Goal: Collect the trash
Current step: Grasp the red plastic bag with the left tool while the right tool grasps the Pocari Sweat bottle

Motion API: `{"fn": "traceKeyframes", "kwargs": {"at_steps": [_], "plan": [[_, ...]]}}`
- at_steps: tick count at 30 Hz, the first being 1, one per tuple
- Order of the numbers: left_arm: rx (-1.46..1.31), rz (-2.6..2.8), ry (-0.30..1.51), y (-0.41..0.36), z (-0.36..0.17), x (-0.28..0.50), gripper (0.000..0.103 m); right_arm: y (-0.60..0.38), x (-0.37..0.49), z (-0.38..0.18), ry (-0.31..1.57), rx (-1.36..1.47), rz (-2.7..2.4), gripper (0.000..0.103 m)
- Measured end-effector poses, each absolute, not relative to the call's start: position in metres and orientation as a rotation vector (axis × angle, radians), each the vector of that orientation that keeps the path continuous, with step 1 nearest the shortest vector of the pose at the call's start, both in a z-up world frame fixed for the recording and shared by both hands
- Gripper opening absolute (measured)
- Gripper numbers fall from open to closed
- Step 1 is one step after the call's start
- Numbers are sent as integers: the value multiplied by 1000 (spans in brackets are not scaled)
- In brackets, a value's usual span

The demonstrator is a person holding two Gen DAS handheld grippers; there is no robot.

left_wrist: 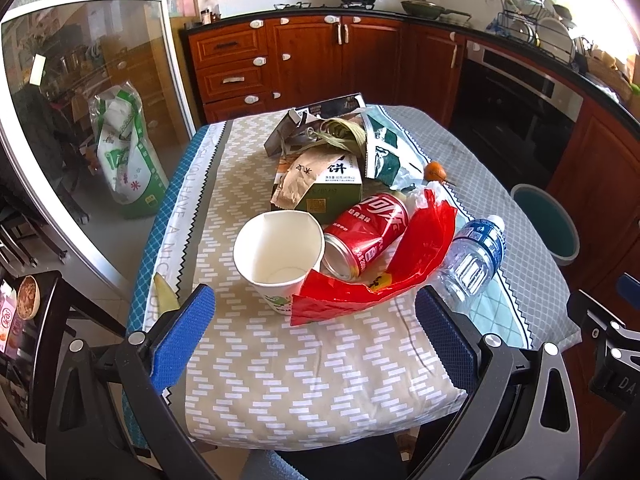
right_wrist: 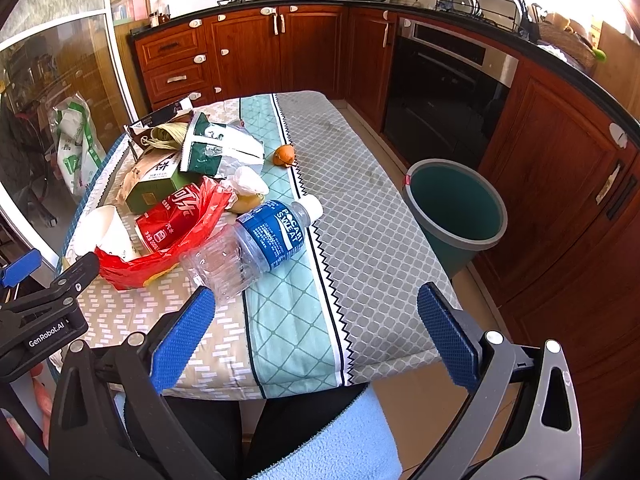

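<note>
Trash lies in a pile on the cloth-covered table (left_wrist: 304,380): a white paper cup (left_wrist: 278,258), a red cola can (left_wrist: 366,234) on its side, a red plastic bag (left_wrist: 404,268), a clear bottle with a blue label (left_wrist: 474,258), a green carton (left_wrist: 320,182) and a green-white bag (left_wrist: 384,148). My left gripper (left_wrist: 316,332) is open and empty just short of the cup. My right gripper (right_wrist: 316,332) is open and empty, with the bottle (right_wrist: 260,242) ahead to its left. A green bin (right_wrist: 456,210) stands on the floor right of the table.
A small orange fruit (right_wrist: 285,155) lies on the table (right_wrist: 360,240) behind the pile. Wooden cabinets and an oven (right_wrist: 444,92) line the far and right sides. A glass door (left_wrist: 80,120) is on the left, with a rice bag (left_wrist: 128,152) behind it.
</note>
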State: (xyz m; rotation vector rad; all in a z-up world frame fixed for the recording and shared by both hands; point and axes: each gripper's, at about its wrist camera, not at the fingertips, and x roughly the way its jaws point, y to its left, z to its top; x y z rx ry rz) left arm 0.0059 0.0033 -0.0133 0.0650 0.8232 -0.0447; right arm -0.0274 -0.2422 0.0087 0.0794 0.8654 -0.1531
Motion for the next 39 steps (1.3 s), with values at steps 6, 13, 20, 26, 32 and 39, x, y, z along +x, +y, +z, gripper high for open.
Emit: {"fn": "traceKeyframes", "kwargs": {"at_steps": [6,13,20,26,32,39], "plan": [[135,-109,801,4,-15,12,101,-245,-18,7,862,64,-152,97],[421,-301,791,-36,-32,24,89,-282,28,-14,969,230,-165,97],[608,-421,839,-70,-55,41,72,-291,45,-28,997,258,-171,97],[605,-450,936,-69,-78,62,31,-284,70,-45,1054,353,-105,94],[474,-544,1020,-59,-79,72,13,-261,94,-59,1094,401,-31,77],[430,-561,1051,-55,-84,82,14,-255,112,-73,1165,496,38,82]]}}
